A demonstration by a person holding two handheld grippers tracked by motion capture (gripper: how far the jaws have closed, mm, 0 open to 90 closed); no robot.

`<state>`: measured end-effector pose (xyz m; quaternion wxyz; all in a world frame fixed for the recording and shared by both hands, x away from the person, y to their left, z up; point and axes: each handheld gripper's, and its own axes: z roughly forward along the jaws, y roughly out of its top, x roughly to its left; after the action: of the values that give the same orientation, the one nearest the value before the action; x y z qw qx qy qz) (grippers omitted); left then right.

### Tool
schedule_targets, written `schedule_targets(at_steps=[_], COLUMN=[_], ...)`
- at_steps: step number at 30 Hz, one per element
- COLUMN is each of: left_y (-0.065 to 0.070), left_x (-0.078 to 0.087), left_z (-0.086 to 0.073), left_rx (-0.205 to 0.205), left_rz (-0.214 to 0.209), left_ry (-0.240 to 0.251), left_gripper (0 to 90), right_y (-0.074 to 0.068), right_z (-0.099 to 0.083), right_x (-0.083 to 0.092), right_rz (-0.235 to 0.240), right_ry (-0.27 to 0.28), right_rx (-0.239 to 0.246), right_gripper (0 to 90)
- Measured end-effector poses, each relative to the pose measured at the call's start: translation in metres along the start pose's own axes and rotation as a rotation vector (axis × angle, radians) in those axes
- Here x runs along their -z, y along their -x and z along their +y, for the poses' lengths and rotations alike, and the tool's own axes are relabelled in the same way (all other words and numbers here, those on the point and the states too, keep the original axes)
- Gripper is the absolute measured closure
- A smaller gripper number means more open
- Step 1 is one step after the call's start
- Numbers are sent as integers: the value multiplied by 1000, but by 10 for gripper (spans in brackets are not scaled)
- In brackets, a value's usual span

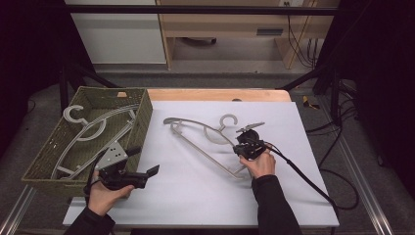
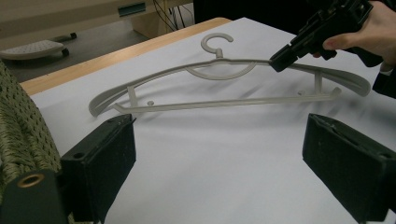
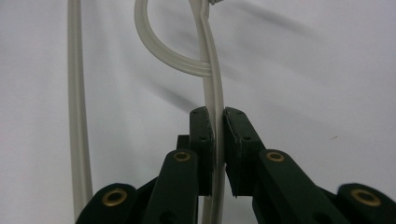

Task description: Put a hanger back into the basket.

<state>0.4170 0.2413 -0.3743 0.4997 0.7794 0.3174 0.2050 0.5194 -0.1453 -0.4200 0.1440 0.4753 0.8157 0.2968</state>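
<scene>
Pale grey plastic hanger [image 1: 203,138] lies mid-table on the white tabletop [image 1: 195,196], its upper arm pinched between the closed black jaws of the right gripper [image 1: 248,145]. Near the front left corner, the left gripper [image 1: 147,166] hangs wide open, empty. A woven green basket [image 1: 142,117] at the left edge holds more hangers [image 1: 85,128]. No readable writing.

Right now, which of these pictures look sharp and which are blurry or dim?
High view: dim, dark edges, white table bright. Left gripper view: hanger sharp with soft shadows, near jaws blurred. Right gripper view: right tool sharp, hanger softer.
</scene>
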Motion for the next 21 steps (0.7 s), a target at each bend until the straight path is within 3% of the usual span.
schedule_targets(at_steps=[5, 7, 15, 21], left_y=[0, 0, 1, 2], left_x=[0, 0, -2, -3], left_z=[0, 0, -1, -1], left_rx=[-2, 1, -4, -6], left_rz=[1, 0, -4, -9], left_ry=[-1, -1, -11, -13], left_gripper=[94, 94, 94, 94], right_y=[2, 1, 4, 4], right_z=[0, -1, -18, -26], right_x=[13, 12, -16, -29], right_rz=[14, 13, 3, -25], right_ry=[36, 23, -39, -66], right_rx=[8, 13, -4, 21], right_gripper=[829, 828, 825, 824])
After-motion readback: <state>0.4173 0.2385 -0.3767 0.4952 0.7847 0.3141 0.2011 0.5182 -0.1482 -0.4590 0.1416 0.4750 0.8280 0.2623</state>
